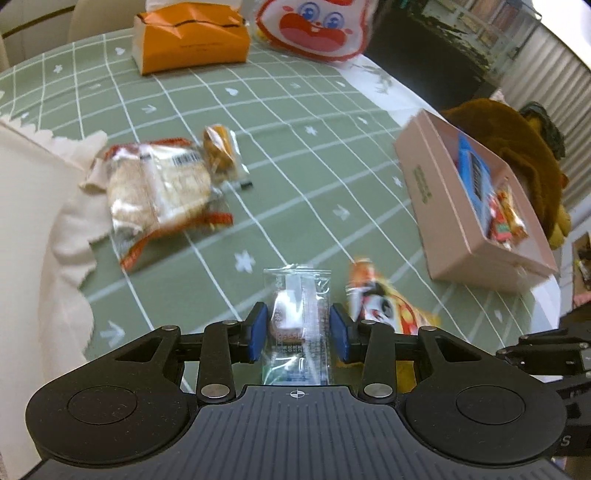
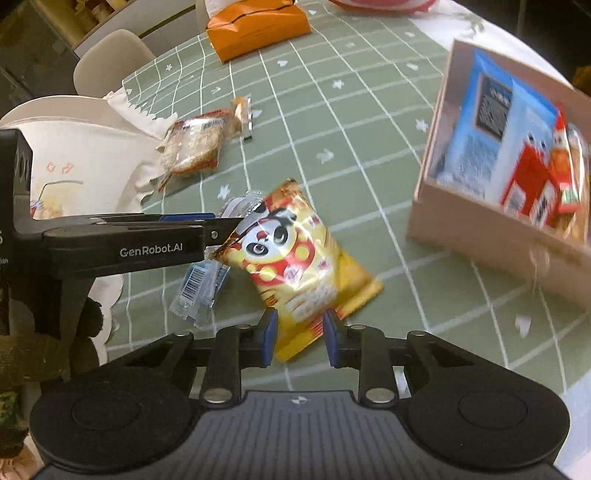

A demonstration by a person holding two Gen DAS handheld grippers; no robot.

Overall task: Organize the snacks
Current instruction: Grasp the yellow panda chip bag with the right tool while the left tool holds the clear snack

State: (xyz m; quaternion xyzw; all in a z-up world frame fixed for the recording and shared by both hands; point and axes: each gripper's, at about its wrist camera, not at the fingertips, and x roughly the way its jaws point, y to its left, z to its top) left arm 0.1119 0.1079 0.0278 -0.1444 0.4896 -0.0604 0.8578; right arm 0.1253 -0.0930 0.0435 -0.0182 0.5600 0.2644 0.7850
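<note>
My left gripper [image 1: 297,332] has its blue pads on both sides of a clear-wrapped snack [image 1: 297,317] lying on the green checked tablecloth; the jaws look closed on it. My right gripper [image 2: 300,334] has its pads on both sides of a yellow panda snack bag [image 2: 295,258], near its bottom corner. The panda bag also shows in the left wrist view [image 1: 380,306], just right of the left gripper. The clear snack shows in the right wrist view [image 2: 201,284] under the left gripper's fingers [image 2: 221,230]. A pink box [image 1: 472,206] holding several snacks stands at the right.
A wrapped bread snack [image 1: 159,184] and a small wrapped cake [image 1: 221,155] lie at the left. An orange bag [image 1: 192,40] and a cartoon-face bag [image 1: 314,26] stand at the back. A white cloth [image 1: 33,221] lies left. A brown plush toy [image 1: 517,147] sits behind the box.
</note>
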